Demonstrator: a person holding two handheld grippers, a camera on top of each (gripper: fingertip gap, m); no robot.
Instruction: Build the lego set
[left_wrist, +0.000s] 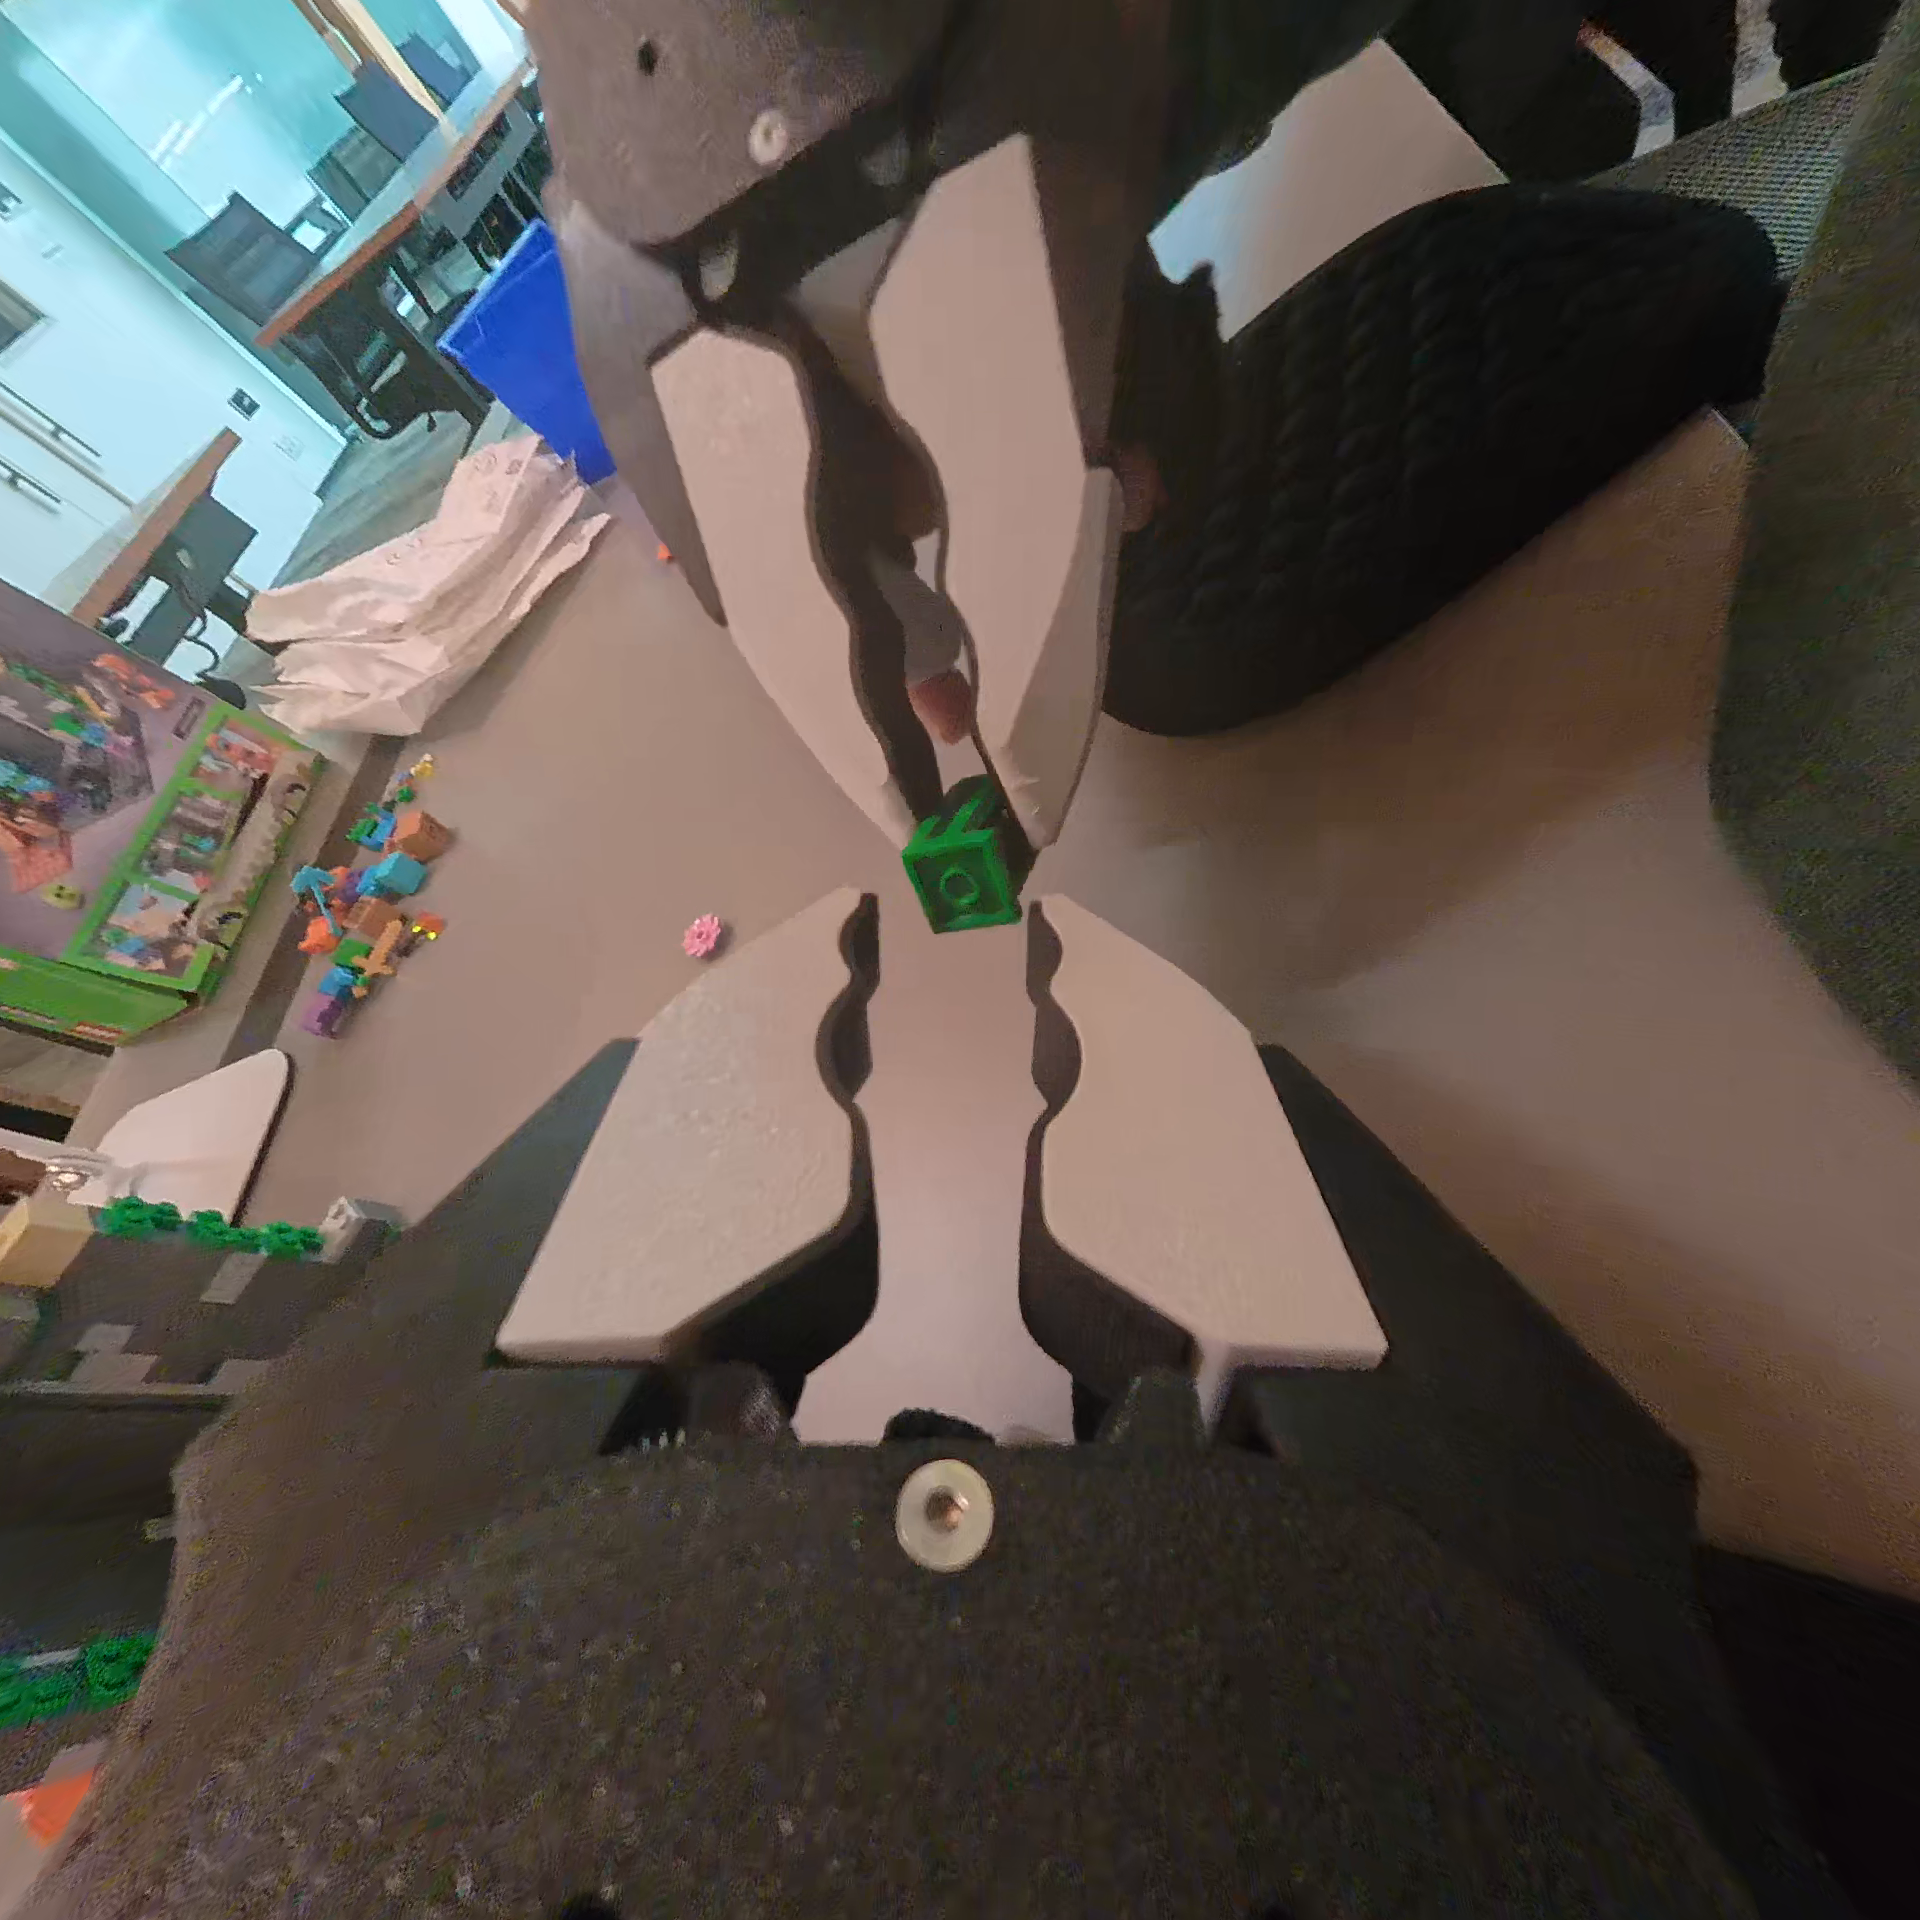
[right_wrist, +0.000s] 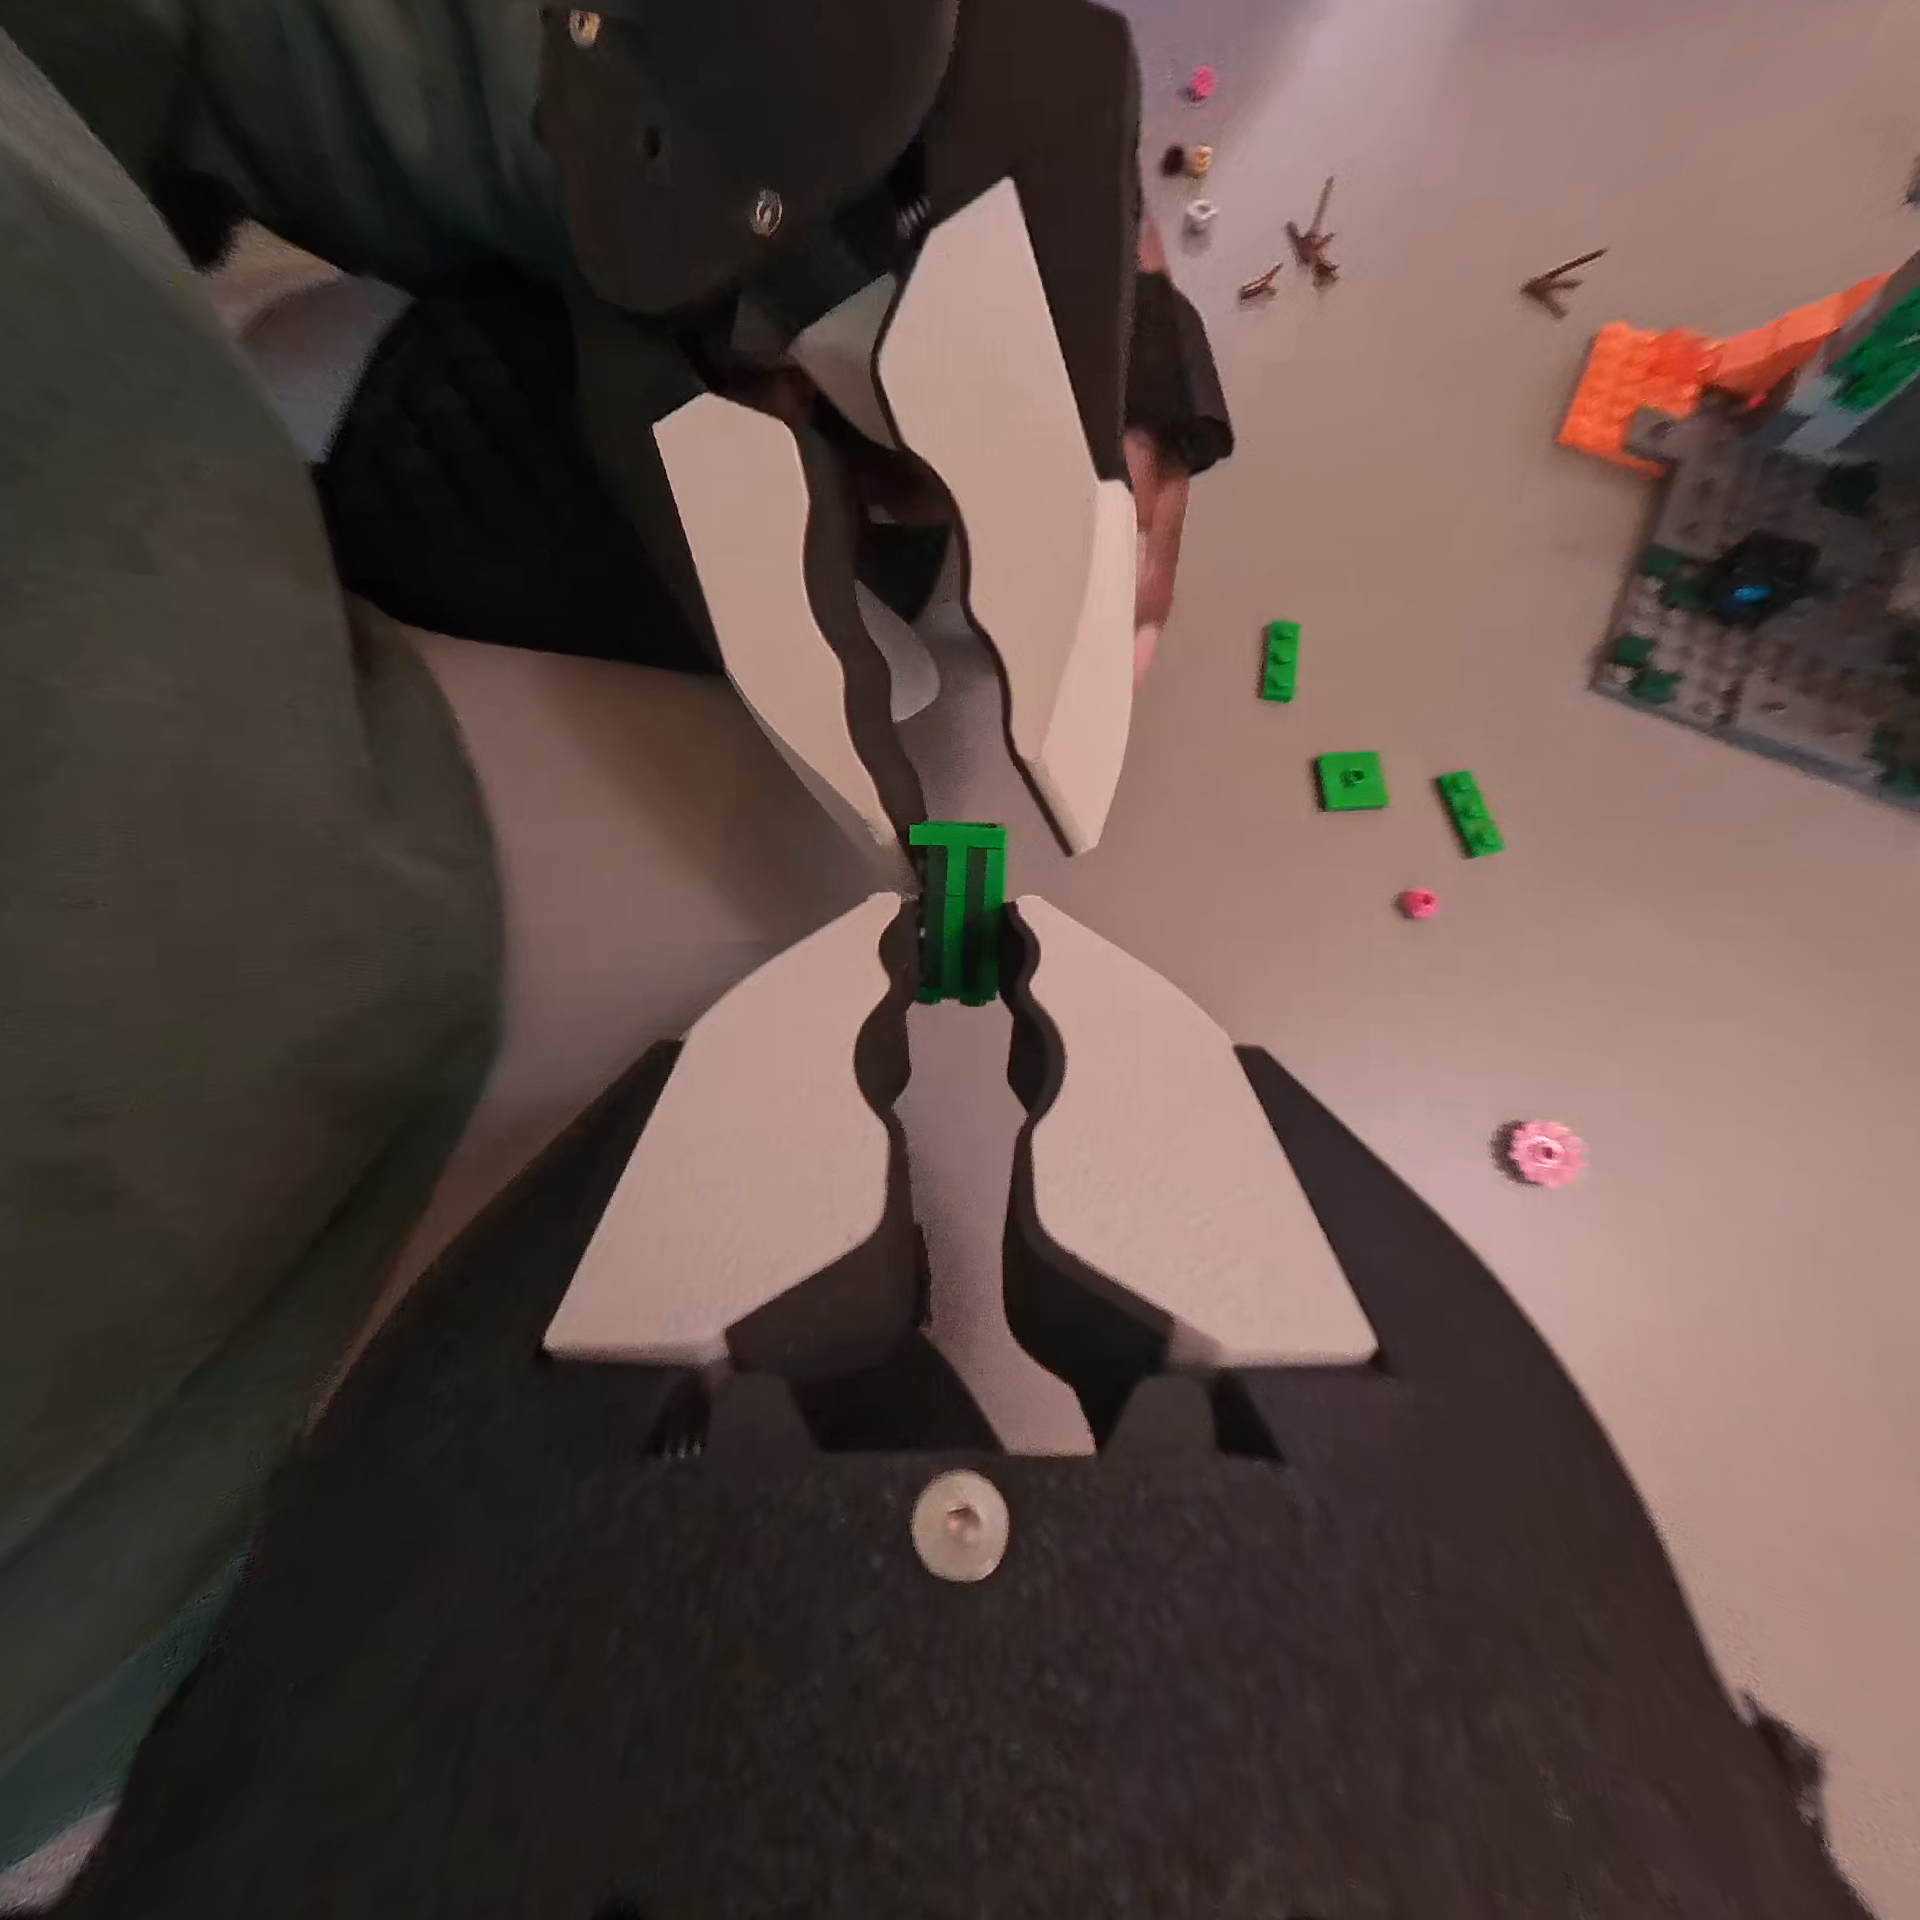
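A small stack of green Lego plates sits clamped between the fingertips of my right gripper, held in the air above the pale table. In the left wrist view the same green piece shows its square face with one stud, held by the right gripper, which comes in from above. My left gripper is open, its tips just short of the green piece on either side. It also shows in the right wrist view, jaws apart, tips meeting the top of the piece.
Loose green plates and pink flower pieces lie on the table to the right. The grey and orange Lego build is at far right. A Lego box, small figures and paper bags lie left. Less than 4 cm separates the two grippers' tips.
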